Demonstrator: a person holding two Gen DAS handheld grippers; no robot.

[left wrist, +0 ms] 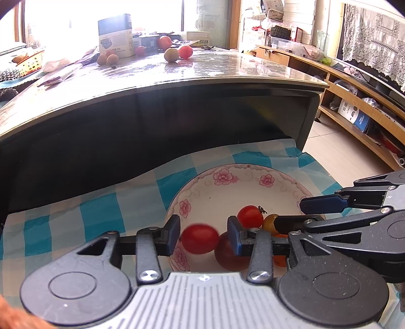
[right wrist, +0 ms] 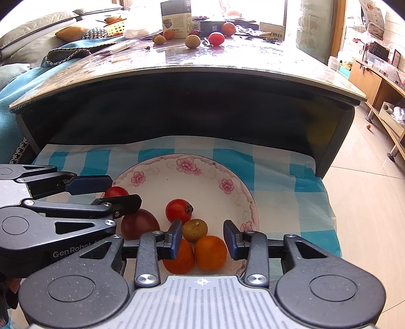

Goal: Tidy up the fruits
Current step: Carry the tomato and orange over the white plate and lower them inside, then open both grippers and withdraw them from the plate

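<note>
Sunlit and cluttered, the room holds a glossy counter (right wrist: 253,63) with loose fruit left on its far part: a red tomato (right wrist: 216,38), a greenish fruit (right wrist: 192,41) just beside it, and a few smaller ones near a box (right wrist: 176,19). Below the counter's near edge, a lower surface under a blue checked cloth (right wrist: 278,177) carries a floral bowl (right wrist: 202,177) already holding several fruits.

Left tool (left wrist: 203,234) hangs over the bowl's near rim with its jaws apart; a blurred red tomato (left wrist: 200,241) sits between them, seemingly touching neither pad, so it looks just released, though the blur leaves that uncertain. Right tool (right wrist: 202,239) hovers over the bowl too, jaws apart and empty, above two orange fruits (right wrist: 210,251).

By my reading, the step in hand is dropping a fruit into the bowl. Next, either tool must rise over the counter's edge and reach the far fruit, closing gently on a round one likely to roll.
</note>
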